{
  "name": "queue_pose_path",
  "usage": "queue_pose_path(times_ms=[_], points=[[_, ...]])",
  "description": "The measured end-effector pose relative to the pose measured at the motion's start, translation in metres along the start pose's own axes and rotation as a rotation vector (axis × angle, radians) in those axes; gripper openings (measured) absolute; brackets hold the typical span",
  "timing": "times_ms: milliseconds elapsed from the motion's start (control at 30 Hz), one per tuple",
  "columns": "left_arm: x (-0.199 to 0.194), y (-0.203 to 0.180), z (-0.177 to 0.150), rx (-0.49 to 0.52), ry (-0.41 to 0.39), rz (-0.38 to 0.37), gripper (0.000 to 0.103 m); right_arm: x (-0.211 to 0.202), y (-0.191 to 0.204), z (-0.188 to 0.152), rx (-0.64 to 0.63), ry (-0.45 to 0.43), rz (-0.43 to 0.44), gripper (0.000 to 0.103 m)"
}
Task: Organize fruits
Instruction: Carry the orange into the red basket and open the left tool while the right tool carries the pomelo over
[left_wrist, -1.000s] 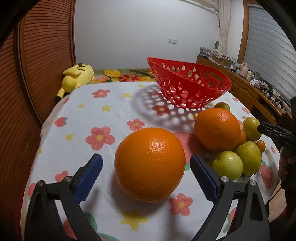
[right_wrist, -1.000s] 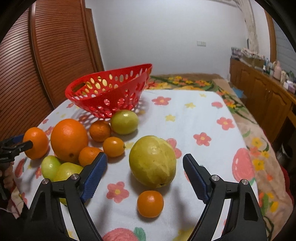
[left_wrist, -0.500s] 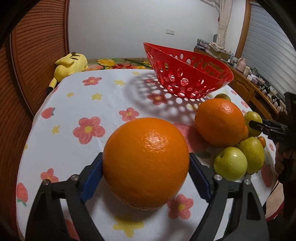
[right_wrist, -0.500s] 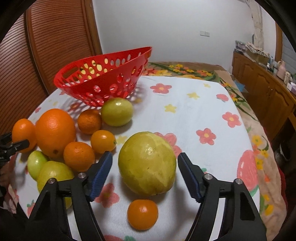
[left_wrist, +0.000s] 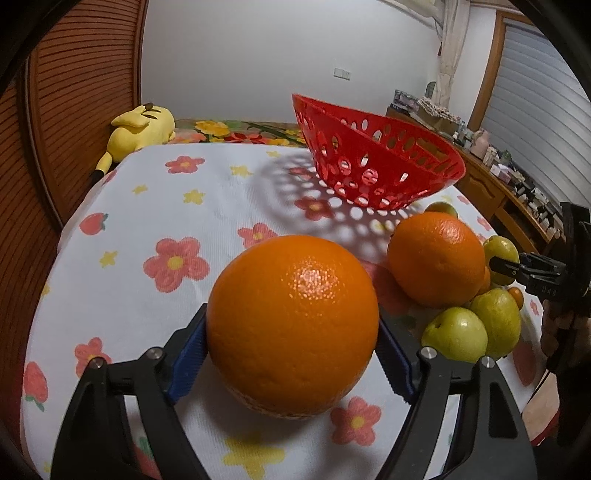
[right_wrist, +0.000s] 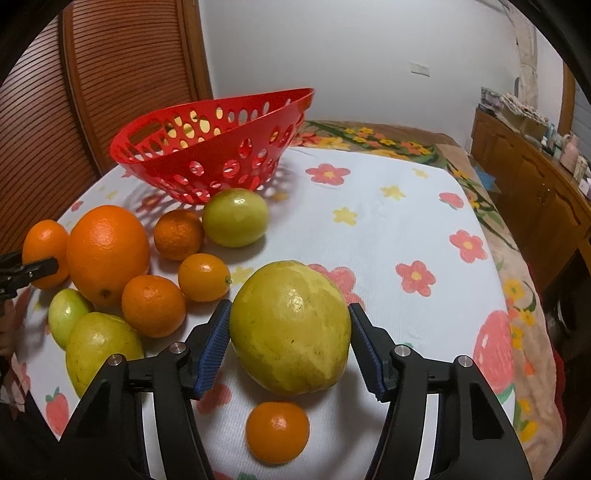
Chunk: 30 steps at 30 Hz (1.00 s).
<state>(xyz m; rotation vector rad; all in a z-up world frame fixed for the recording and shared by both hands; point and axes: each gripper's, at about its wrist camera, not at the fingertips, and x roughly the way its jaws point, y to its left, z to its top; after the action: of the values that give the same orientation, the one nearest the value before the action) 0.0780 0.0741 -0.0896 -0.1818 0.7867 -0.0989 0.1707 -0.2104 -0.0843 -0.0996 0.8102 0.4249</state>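
Between the left gripper's (left_wrist: 291, 354) blue pads sits a big orange (left_wrist: 292, 325), both touching it; the right gripper (right_wrist: 290, 347) likewise pinches a yellow-green fruit (right_wrist: 290, 328). Squeeze gently, lift straight, then carry each forward to the red basket (right_wrist: 207, 147) lying ahead.

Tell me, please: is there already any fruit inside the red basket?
No. In the right wrist view the red basket shows only light through its holes, and the fruit, such as the big orange, lies on the tablecloth.
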Motion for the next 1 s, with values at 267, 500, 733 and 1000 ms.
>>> queue_pose_path(times_ms=[267,500,733,1000], points=[[-0.022,-0.018,0.033,0.038,-0.077,-0.013,0.081,-0.018,0.002,0.015,-0.007,-0.050,0.033,0.063],[-0.033,-0.037,0.063,0.084,-0.138,-0.026,0.081,-0.038,0.010,0.033,-0.043,-0.091,0.048,0.063],[-0.034,-0.052,0.084,0.127,-0.159,-0.043,0.081,-0.047,0.014,0.045,-0.058,-0.122,0.065,0.063],[-0.014,-0.064,0.121,0.191,-0.165,-0.049,0.081,-0.047,0.012,0.078,-0.072,-0.149,0.088,0.064]])
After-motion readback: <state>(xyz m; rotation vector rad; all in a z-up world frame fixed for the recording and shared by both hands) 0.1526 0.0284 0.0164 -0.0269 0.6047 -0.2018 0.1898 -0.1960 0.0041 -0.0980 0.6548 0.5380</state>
